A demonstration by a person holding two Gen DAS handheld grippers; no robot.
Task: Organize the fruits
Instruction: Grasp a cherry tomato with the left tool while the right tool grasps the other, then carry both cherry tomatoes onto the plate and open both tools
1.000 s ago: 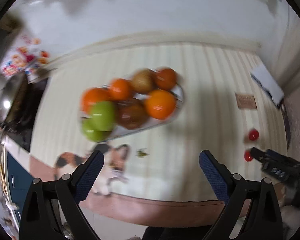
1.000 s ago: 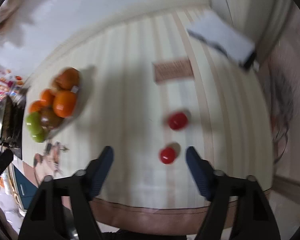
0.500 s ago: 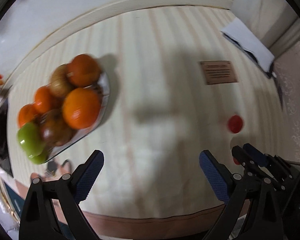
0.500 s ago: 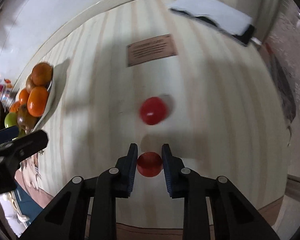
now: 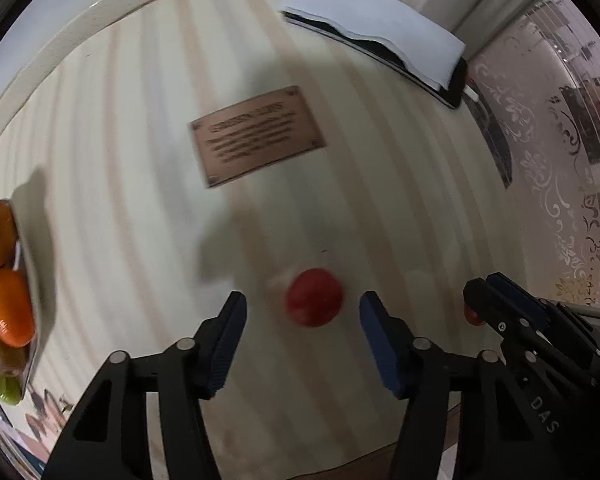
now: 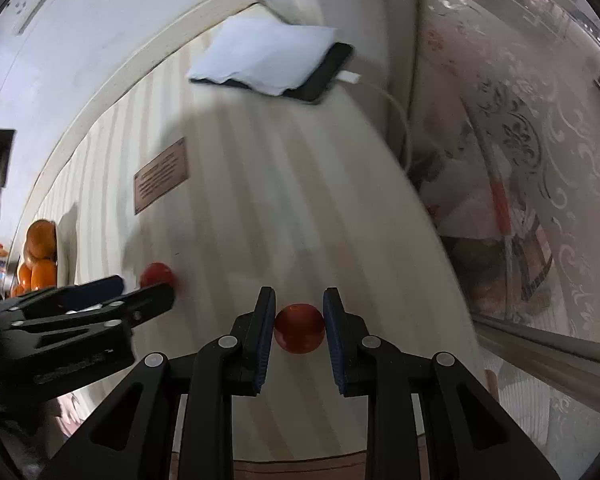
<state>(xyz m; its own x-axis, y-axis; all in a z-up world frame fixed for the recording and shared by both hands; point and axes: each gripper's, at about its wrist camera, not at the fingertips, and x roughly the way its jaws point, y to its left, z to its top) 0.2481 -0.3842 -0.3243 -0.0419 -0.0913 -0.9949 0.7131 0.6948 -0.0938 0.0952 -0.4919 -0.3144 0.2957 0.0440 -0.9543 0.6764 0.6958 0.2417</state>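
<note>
Two hand-held grippers are in view, the left [image 5: 303, 320] and the right [image 6: 299, 326]. Two red fruits: one [image 5: 314, 297] on the worktop [image 5: 140, 160], one [image 6: 299, 328] between blue pads. One fruit bowl [image 5: 27, 356]; its fruits are partly cut off, uncountable. One brown plaque [image 5: 257, 136]. One phone [image 6: 320, 76], one white tissue [image 6: 260, 54].

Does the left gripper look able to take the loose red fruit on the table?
Probably yes: the left gripper is open with the loose red fruit between its jaws, nothing blocking; the right gripper is off to its side.
</note>
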